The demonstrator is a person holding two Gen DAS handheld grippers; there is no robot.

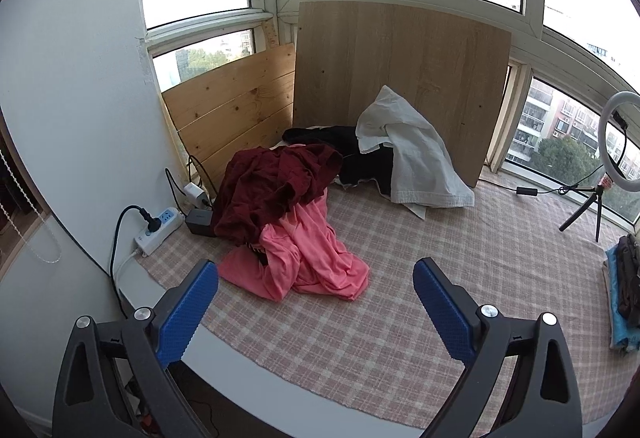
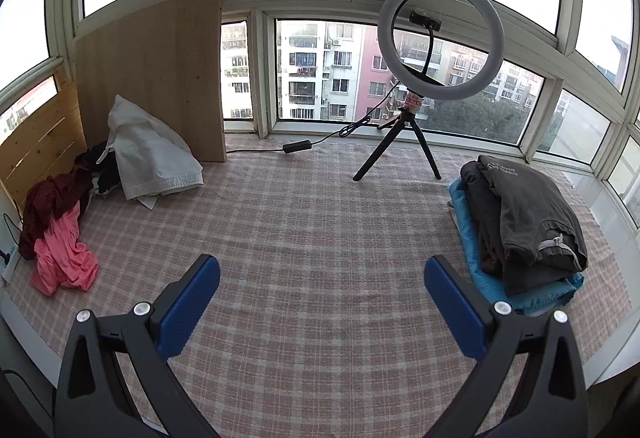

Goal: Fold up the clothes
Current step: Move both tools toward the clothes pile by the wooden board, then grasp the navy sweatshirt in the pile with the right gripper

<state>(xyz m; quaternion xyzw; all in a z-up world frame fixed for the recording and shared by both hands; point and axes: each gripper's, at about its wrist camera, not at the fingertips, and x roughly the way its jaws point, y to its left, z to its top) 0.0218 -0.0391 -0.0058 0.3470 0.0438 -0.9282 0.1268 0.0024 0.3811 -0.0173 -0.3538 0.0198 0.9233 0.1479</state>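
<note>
A heap of unfolded clothes lies at the back left of the checked cloth (image 1: 440, 258): a pink garment (image 1: 304, 258) in front, a dark red one (image 1: 272, 189) on it, a black one (image 1: 356, 153) behind, a white one (image 1: 416, 157) leaning on the board. My left gripper (image 1: 316, 278) hovers open just in front of the pink garment, holding nothing. In the right wrist view the same heap sits far left, pink garment (image 2: 64, 254) foremost. My right gripper (image 2: 322, 274) is open over bare checked cloth (image 2: 320, 222). A folded stack, dark grey top (image 2: 528, 213) over blue (image 2: 500, 290), lies right.
Two wooden boards (image 1: 400, 77) lean against the windows behind the heap. A power strip (image 1: 158, 230) with plugs and cables lies by the left wall. A ring light on a small tripod (image 2: 412, 109) stands at the back, its cable (image 2: 296, 146) running across the cloth.
</note>
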